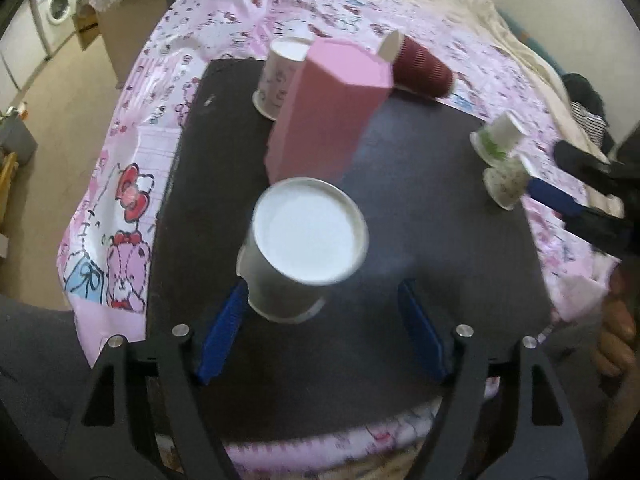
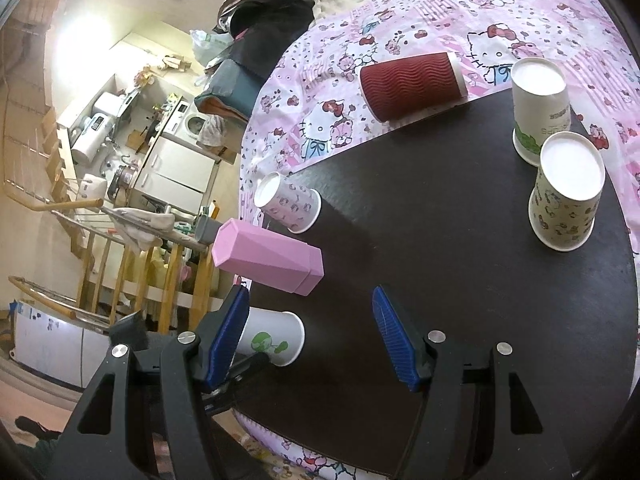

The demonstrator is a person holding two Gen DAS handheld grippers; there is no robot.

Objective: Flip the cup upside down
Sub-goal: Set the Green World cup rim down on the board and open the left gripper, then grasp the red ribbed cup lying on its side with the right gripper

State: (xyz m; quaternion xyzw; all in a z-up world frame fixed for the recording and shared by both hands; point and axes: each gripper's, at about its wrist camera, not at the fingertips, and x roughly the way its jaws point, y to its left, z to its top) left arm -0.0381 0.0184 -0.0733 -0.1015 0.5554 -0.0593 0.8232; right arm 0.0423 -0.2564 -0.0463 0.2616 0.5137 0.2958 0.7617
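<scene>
I am looking straight down my left gripper [image 1: 320,320] at a white paper cup with a green leaf print [image 1: 304,240], which is standing rim-down on the dark rectangular mat [image 1: 440,240], base facing the camera, long axis vertical. The jaws are spread and released: the left blue pad [image 1: 224,332] is lying just beside the cup's wall and the right pad is standing well apart. My right gripper [image 2: 312,332] is hanging farther off, jaws parted around nothing, so I judge the left hand nearer. A tall pink faceted box [image 1: 328,108] is crowding the far side, while bare mat is leaving room to the right. Of the other cups, 1, a ribbed maroon paper cup [image 2: 412,84], is lying on its side at the mat's far edge.
</scene>
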